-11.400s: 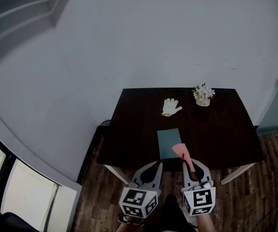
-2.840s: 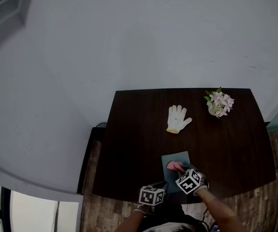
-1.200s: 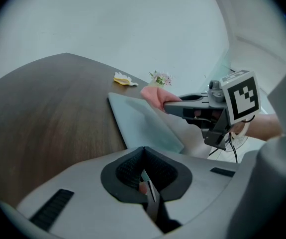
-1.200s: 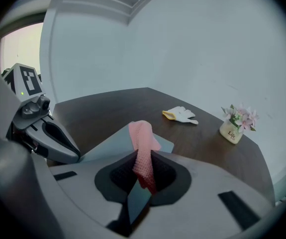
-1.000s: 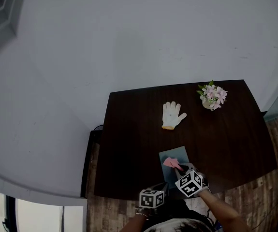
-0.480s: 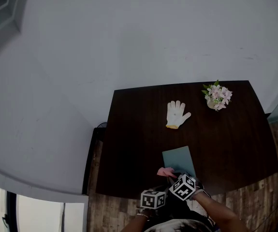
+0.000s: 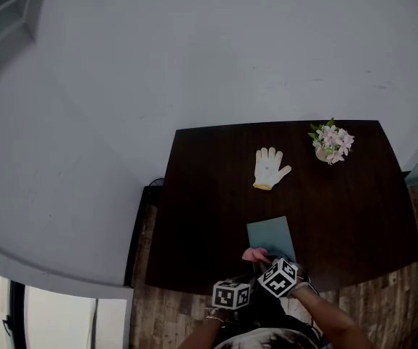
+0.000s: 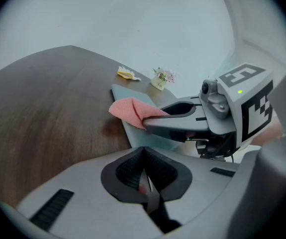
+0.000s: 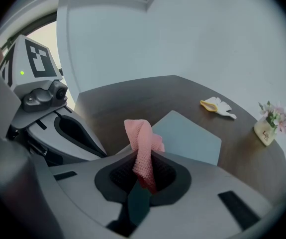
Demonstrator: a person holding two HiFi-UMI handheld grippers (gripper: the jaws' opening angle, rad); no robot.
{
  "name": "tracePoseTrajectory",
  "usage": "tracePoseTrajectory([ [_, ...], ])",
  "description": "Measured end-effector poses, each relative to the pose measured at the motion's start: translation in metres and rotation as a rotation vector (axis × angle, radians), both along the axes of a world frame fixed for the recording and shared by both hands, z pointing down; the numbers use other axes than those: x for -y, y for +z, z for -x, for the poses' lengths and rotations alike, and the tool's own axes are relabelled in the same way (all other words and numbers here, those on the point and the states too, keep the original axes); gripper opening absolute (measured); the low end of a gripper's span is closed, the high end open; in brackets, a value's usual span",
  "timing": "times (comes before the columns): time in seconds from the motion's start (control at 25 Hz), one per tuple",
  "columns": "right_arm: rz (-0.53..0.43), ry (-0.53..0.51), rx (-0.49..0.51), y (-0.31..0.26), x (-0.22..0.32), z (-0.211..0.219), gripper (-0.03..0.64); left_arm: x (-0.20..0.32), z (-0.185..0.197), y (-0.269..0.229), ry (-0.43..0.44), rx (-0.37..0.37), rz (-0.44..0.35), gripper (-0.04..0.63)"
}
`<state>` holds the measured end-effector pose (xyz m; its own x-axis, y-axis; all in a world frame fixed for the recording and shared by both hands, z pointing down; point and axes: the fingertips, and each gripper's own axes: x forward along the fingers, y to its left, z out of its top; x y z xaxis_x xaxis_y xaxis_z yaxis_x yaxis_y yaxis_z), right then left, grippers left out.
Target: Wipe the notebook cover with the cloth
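Cloth (image 9: pixel 142 143): pink, clamped in right gripper (image 9: pixel 143 179)
Left gripper (image 8: pixel 145 178): jaws together, empty
Notebook (image 9: pixel 190 138): teal, flat on table (image 7: pixel 209 195)

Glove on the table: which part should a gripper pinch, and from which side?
Take the yellow-edged cuff, coming from the near side of the table. The glove lies flat, its finger end pointing away and its cuff nearest the person, so that banded edge is probably easiest to pinch.
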<state>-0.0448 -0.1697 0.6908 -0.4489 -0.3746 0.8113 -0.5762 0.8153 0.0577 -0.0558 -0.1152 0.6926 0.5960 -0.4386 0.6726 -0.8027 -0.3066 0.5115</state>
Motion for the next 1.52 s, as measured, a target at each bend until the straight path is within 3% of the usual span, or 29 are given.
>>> tracePoseTrajectory([
  [1.52, -0.02, 0.216, -0.071, 0.004, 0.012, -0.11, 0.046, -0.001, -0.001, 0.003, -0.028, 0.007, 0.011, 0.018],
])
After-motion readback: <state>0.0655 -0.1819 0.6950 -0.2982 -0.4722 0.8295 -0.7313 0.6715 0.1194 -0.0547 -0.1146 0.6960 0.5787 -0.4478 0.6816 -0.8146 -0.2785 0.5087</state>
